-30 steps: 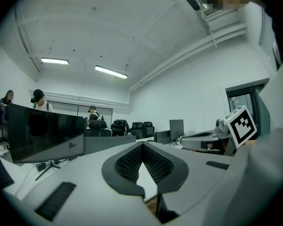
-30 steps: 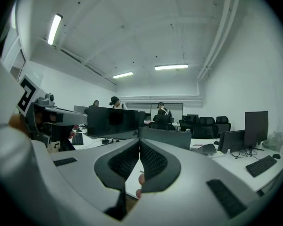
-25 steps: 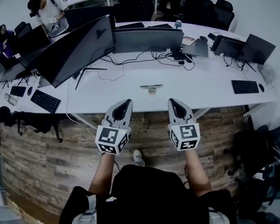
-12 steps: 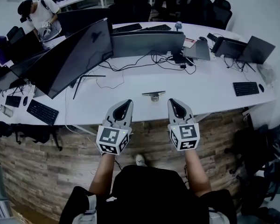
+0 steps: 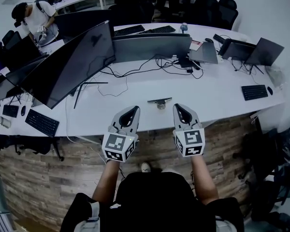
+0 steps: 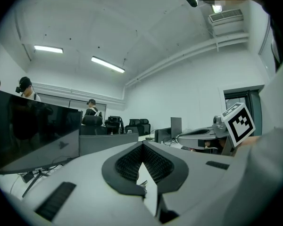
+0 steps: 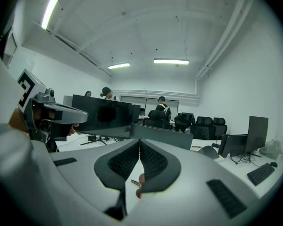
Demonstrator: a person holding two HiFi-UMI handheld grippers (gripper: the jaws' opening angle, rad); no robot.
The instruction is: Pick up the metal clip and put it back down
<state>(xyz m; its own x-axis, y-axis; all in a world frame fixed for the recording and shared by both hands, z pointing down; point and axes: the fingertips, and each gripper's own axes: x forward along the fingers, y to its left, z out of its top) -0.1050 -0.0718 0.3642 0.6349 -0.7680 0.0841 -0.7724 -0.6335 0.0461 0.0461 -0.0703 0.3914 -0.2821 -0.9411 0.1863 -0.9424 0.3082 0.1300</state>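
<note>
Grey left tool [image 5: 131, 109] and right tool [image 5: 180, 107], white desk [image 5: 222, 95], brown plank floor [image 5: 48, 173].

A long white curved bench [image 5: 222, 93] stands over a brown wood-plank floor [image 5: 48, 178]. On it are a large black curved monitor [image 5: 72, 64], a wide grey-backed screen [image 5: 152, 45], smaller dark monitors [image 5: 266, 50], black keyboards [image 5: 41, 122] and loose black cables [image 5: 135, 69]. Black office chairs [image 5: 217, 11] stand along the far side, with more desks beyond. The walls and the ceiling are plain white. Fluorescent tube lights [image 7: 171, 61] are lit overhead, and a white ceiling vent [image 6: 225, 16] sits near pipes running along the wall.
</note>
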